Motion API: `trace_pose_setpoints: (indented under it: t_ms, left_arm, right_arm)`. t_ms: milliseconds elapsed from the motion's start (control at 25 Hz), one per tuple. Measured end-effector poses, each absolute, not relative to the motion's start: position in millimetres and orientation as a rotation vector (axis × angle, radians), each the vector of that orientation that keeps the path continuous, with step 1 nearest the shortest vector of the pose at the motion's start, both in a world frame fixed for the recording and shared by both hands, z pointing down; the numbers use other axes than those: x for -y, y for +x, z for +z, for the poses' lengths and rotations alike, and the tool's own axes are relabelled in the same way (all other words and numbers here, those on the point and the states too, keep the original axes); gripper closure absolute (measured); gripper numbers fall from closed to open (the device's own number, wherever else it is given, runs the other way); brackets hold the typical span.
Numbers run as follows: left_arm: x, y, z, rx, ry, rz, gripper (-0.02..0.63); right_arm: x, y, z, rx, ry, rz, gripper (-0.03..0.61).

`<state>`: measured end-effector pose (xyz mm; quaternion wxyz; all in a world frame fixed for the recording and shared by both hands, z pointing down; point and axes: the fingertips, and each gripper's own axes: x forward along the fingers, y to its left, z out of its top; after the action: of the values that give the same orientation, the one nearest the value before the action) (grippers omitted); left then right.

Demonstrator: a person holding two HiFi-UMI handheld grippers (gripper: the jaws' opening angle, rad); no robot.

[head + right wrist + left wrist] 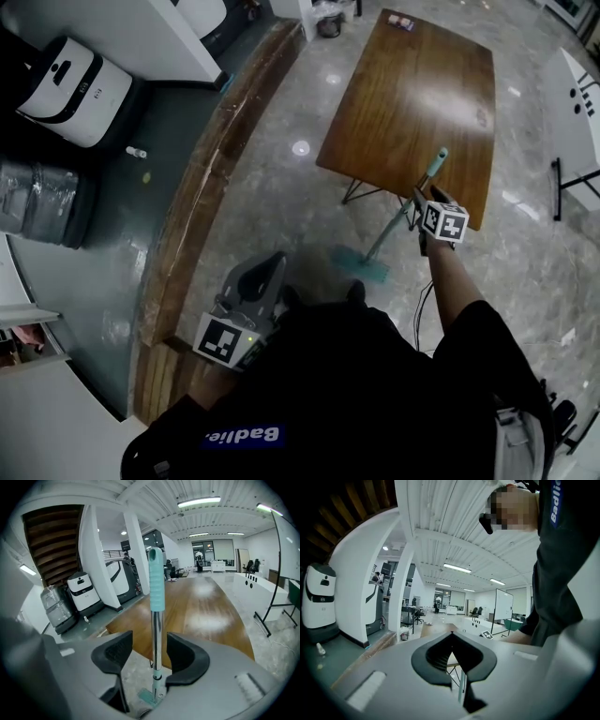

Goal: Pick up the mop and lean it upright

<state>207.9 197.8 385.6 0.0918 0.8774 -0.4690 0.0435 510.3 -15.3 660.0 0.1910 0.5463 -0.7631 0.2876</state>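
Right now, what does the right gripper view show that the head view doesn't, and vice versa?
Only the right gripper view: the right gripper's jaws stand apart around the mop, pads clear of its shaft. Only the head view: the left gripper, held low by the person's body, away from the mop. Both: the mop standing upright at the edge of the wooden table, its head on the floor.
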Motion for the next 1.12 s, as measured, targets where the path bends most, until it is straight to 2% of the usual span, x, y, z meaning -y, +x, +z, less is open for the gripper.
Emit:
trace_pose_setpoints:
  t_ms: [240,560,880,1120]
  left_arm:
    - [-209,207,392,1.396,2.574,0.147,0.594]
    - [-216,205,397,1.408,2.555,0.163,0.594]
    - [-222,190,396,1.445,2.533,0.148,0.594]
    - [-222,183,396,1.419,2.549,0.121,0.594]
  right_arm:
    - [33,515,684,2.127,1.564,0.812,0.345]
    - [62,512,692,2.180,1.602,0.821,0.381]
    - [66,513,693,2.144,1.641,0.813,0.508]
    - [52,499,688,2.153,1.632,0.815,0.509]
